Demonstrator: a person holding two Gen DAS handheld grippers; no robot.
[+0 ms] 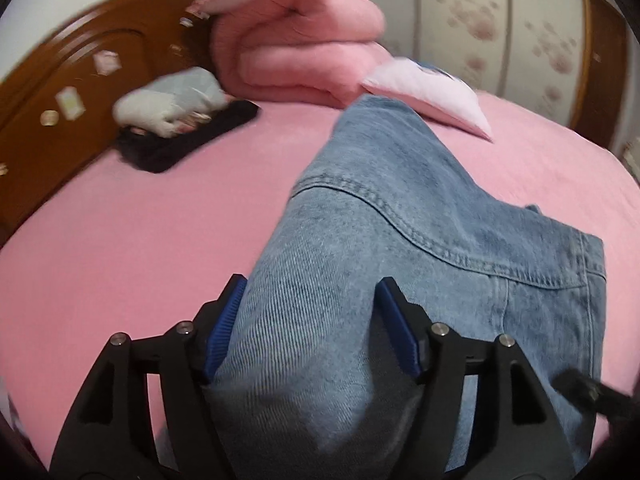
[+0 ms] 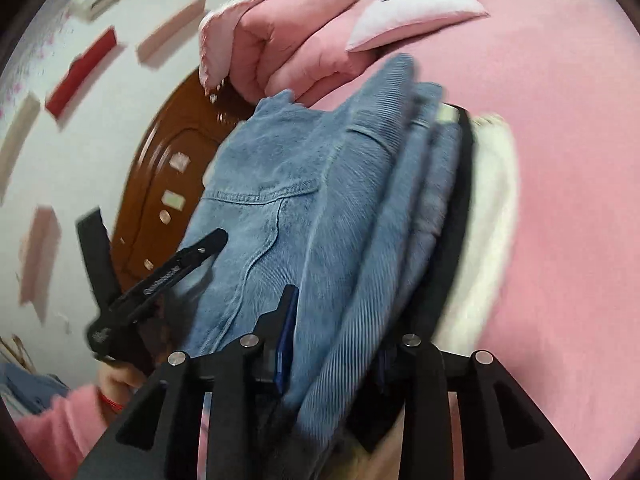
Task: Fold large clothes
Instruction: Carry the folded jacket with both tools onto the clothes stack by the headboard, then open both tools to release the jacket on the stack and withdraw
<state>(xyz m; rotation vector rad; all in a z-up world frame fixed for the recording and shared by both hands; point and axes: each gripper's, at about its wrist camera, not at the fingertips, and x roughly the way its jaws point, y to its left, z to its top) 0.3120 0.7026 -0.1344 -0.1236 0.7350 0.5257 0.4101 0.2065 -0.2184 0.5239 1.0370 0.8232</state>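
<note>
Denim fills both views: a pair of blue jeans (image 1: 400, 240), folded into a thick bundle, is held up over the pink bed (image 1: 140, 240), its far end pointing toward the folded pink quilt (image 1: 296, 40) at the head of the bed.

The left gripper (image 1: 308, 320) has its blue-padded fingers (image 1: 228, 320) set fairly wide, with the folded denim running between them. The right gripper (image 2: 336, 328) is clamped on the stacked layers, and in its view a dark layer and a white one (image 2: 488, 220) lie against the far side of the jeans; whether these belong to the same bundle I cannot tell.

The risks, as I judge them:
- The layers seen edge-on in the right view are loose and staggered. If either grip slackens while the bundle is carried, the inner folds could slide apart and the fold would be lost.
- The left grip looks wide for the cloth, so that side may sag first.
- Both views are blurred, which suggests quick motion; a swing could flip the free end open.
- Setting down too close to the quilt, or on the pale pillow (image 1: 432, 92) just in front of it, would leave the jeans tilted and crooked.

The dark folded item (image 1: 188, 136) with a pale bundle (image 1: 168, 104) on it, left of the quilt by the wooden headboard (image 1: 60, 88), is well apart.

No containers are visible; nothing is boxed or bagged.
</note>
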